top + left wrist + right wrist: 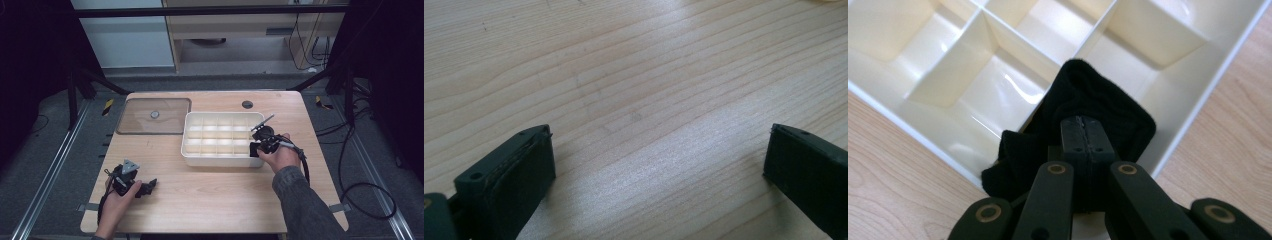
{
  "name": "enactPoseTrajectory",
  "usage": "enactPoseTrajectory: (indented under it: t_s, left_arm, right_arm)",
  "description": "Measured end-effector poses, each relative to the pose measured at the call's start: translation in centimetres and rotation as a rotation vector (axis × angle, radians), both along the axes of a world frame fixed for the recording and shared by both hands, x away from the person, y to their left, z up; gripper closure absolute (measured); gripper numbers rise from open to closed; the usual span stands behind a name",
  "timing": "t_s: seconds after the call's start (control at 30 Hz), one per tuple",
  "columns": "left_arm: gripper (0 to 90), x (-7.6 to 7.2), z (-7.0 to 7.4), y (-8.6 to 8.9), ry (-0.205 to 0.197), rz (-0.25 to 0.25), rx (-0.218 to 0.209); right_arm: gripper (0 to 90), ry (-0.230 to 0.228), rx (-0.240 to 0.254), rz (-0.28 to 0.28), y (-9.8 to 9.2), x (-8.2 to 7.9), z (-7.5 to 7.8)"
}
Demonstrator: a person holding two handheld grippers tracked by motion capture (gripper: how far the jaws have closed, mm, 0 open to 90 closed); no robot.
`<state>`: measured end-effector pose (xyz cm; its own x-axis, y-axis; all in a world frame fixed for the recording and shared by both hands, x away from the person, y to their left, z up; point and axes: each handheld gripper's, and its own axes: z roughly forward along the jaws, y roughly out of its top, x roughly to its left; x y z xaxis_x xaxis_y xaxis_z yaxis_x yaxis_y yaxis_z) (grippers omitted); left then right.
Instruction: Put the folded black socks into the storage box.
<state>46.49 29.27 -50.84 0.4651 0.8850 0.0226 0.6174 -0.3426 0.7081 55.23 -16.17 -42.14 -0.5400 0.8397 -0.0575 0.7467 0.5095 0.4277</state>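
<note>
A black cloth point(1098, 107) is being held pinched in the right gripper point(1083, 132) over the tray's point(1208, 85) near corner compartment, and is best being lowered squarely inside before release, while the left gripper point(659, 155) is being rested wide open on the table point(634, 75).

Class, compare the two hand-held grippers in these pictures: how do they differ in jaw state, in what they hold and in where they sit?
The left hand-held gripper has its jaws wide apart with nothing between them; the right hand-held gripper has its jaws shut on a black cloth.
The left one sits over bare wooden table near the front edge; the right one is at the near right corner of the cream divided tray.
Both are black and held in a hand.
</note>
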Motion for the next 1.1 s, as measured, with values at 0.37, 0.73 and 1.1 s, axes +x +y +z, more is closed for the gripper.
enactPoseTrajectory:
  t_s: [0.37, 0.73, 1.1]
  left_arm:
    - [0.0, 0.0, 0.0, 0.0, 0.000, 0.000, 0.000]
    - [0.0, 0.0, 0.0, 0.0, 0.000, 0.002, -0.001]
    - [0.0, 0.0, 0.0, 0.0, 0.000, 0.001, 0.000]
  right_arm:
    - [90.0, -0.027, 0.039, 0.010, -0.5, -0.2, 1.7]
    - [90.0, -0.050, 0.087, -0.008, -1.6, -0.2, 2.3]
    - [90.0, -0.087, 0.126, -0.013, -2.0, -0.6, 3.0]
